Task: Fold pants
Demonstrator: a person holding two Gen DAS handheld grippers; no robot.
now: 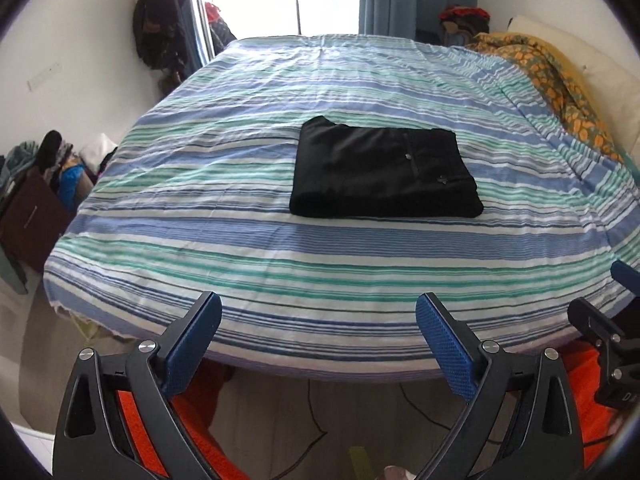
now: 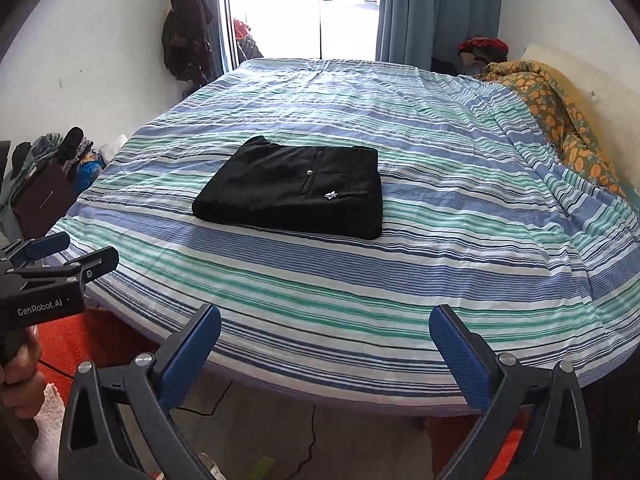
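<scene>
Hovering past the bed's (image 1: 320,280) near edge, both grippers tilt downward. Left gripper (image 1: 318,340) and right gripper (image 2: 324,348) gape wide, empty. Folded black pants (image 1: 384,172) lie well apart from them.

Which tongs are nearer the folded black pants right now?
Neither is clearly nearer. Left tongs and right tongs both hang open off the bed's near edge, well short of the pants, touching nothing.

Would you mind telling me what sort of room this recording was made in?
Almost certainly a bedroom in a home: a large bed with a striped sheet fills the view, a rumpled orange-patterned blanket lies along its far side, and blue curtains hang beside a bright window.
</scene>
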